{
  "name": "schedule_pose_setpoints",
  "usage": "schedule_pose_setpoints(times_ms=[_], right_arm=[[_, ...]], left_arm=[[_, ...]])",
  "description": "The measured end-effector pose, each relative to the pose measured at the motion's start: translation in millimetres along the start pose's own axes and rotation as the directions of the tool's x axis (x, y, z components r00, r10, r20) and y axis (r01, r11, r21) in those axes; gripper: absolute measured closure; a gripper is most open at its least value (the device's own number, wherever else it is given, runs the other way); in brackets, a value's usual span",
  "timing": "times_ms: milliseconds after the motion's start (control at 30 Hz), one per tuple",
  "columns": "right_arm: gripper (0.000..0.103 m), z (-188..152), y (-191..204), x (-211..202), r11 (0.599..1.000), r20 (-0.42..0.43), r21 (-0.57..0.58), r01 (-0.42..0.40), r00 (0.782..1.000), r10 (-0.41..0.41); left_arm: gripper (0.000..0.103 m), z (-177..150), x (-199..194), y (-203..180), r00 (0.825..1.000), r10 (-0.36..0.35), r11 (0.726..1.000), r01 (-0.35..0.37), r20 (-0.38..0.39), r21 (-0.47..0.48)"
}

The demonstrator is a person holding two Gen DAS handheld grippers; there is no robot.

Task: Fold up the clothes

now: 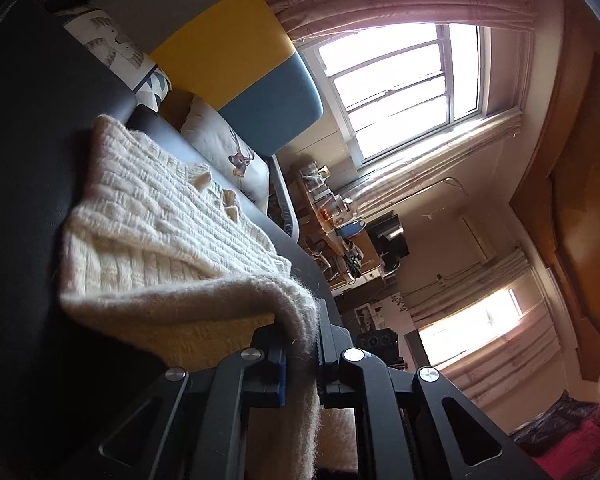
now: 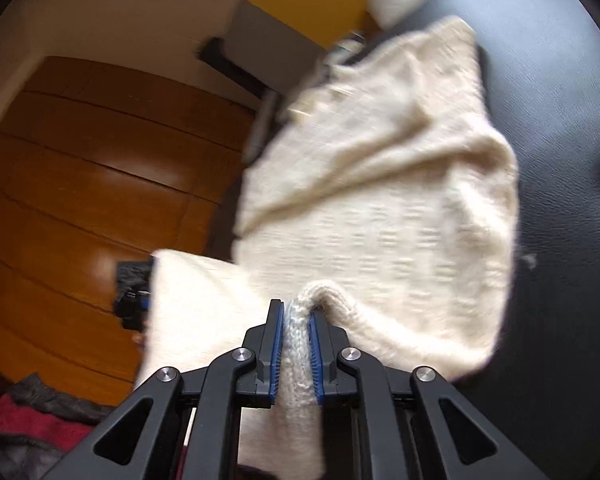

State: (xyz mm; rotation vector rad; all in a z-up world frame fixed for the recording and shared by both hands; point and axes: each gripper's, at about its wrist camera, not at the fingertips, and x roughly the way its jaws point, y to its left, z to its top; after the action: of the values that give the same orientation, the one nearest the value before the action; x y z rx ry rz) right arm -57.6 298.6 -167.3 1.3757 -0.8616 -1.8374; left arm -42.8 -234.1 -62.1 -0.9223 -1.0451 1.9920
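A cream knitted sweater [image 1: 148, 220] lies spread over a black leather surface [image 1: 24, 160], its collar end toward the pillows. My left gripper [image 1: 302, 344] is shut on a fuzzy edge of the sweater, which hangs down between the blue pads. In the right wrist view the same sweater [image 2: 380, 208] is lifted and rumpled above the black leather [image 2: 560, 160]. My right gripper [image 2: 296, 328] is shut on a ribbed fold of the knit. The other gripper [image 2: 130, 296] shows at the left, partly hidden behind a hanging flap of the sweater.
Two pillows [image 1: 228, 152] and a yellow, blue and grey headboard [image 1: 236, 52] stand beyond the sweater. A cluttered table [image 1: 340, 224] sits under bright windows [image 1: 412, 88]. A wooden wardrobe [image 2: 92, 168] fills the left of the right wrist view. A person in red [image 1: 580, 440] is at the lower right.
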Motion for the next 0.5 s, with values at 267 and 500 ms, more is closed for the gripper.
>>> schedule_pose_setpoints(times_ms=[267, 500], right_arm=[[0.075, -52.7, -17.5, -7.5, 0.983, -0.122, 0.172, -0.059, 0.989, 0.08], [0.07, -93.9, -9.0, 4.1, 0.99, -0.053, 0.138, -0.036, 0.998, 0.044]], left_arm=[[0.093, -24.4, 13.5, 20.6, 0.994, 0.069, 0.997, -0.071, -0.087, -0.017], [0.092, -64.6, 3.0, 32.8, 0.987, 0.117, 0.99, -0.125, -0.108, -0.071]])
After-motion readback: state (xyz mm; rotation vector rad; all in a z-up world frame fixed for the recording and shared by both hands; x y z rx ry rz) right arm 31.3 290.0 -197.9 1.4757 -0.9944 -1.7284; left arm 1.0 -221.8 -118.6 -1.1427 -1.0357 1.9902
